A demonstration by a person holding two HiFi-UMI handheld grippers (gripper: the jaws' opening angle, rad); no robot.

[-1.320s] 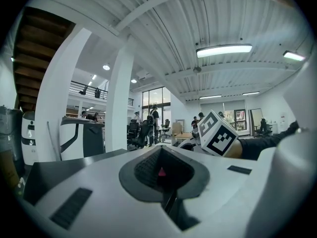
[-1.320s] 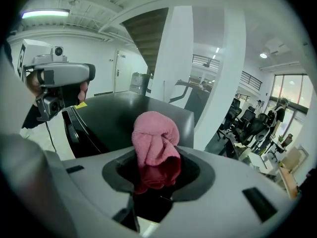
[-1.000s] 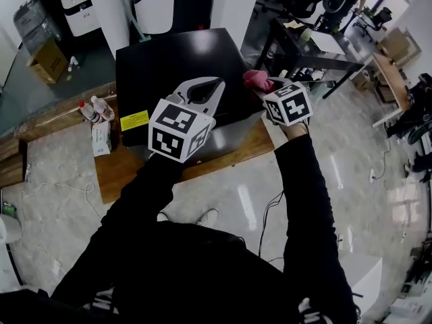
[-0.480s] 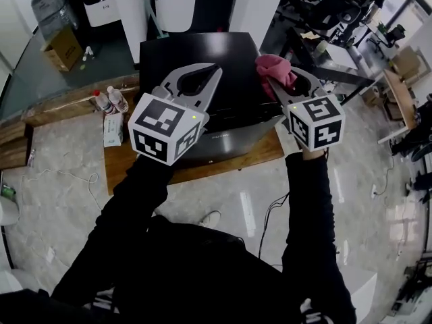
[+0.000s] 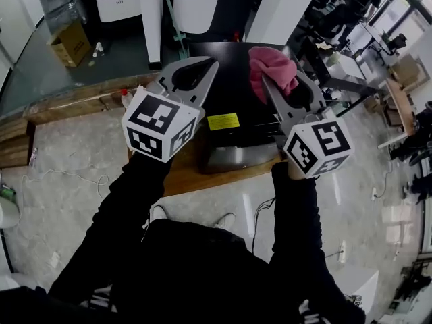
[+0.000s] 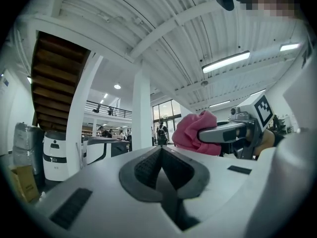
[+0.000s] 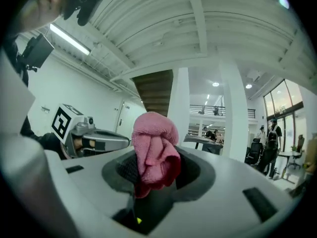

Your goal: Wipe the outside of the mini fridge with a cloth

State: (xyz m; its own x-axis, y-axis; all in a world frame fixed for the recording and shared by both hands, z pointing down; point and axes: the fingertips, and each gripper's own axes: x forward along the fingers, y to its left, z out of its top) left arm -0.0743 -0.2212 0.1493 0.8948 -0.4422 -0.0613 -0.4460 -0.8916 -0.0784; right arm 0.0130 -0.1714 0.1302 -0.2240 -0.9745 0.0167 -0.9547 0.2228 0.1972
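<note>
Pinching pink cloth (image 7: 154, 148), right gripper (image 5: 285, 86) covers part of mini fridge (image 5: 233, 93); left gripper (image 6: 161, 152) pressed together.

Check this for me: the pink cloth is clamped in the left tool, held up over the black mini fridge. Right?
Wrong tool. The pink cloth is clamped in the right tool, not the left; the right gripper view shows it bunched between those jaws. The left tool is shut on nothing. The cloth is indeed held up over the black mini fridge.
</note>
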